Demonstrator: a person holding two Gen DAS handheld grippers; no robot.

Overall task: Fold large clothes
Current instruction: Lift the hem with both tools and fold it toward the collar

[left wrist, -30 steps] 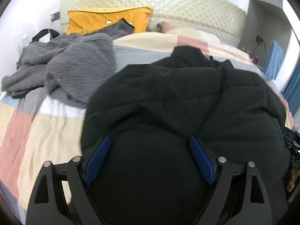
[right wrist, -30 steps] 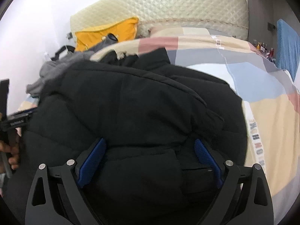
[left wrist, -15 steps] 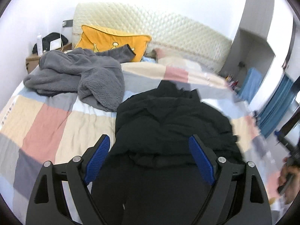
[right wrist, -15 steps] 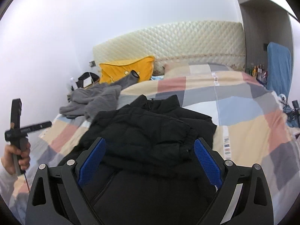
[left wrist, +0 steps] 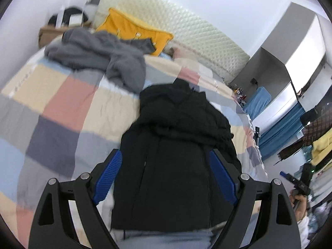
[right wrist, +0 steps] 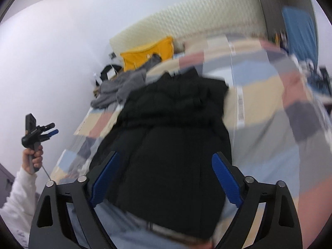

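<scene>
Black puffy quilted jacket [left wrist: 176, 145] lies bunched on the pastel checked bedspread [left wrist: 62, 108], both the left gripper [left wrist: 166, 176] and right gripper [right wrist: 166, 176] spread wide, gripping nothing.

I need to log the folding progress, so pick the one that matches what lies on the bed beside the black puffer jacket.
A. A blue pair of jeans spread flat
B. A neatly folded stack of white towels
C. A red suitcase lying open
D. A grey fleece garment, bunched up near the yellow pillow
D: the grey fleece garment lies crumpled on the patchwork duvet, up by the yellow pillow, apart from the black puffer jacket.
</scene>
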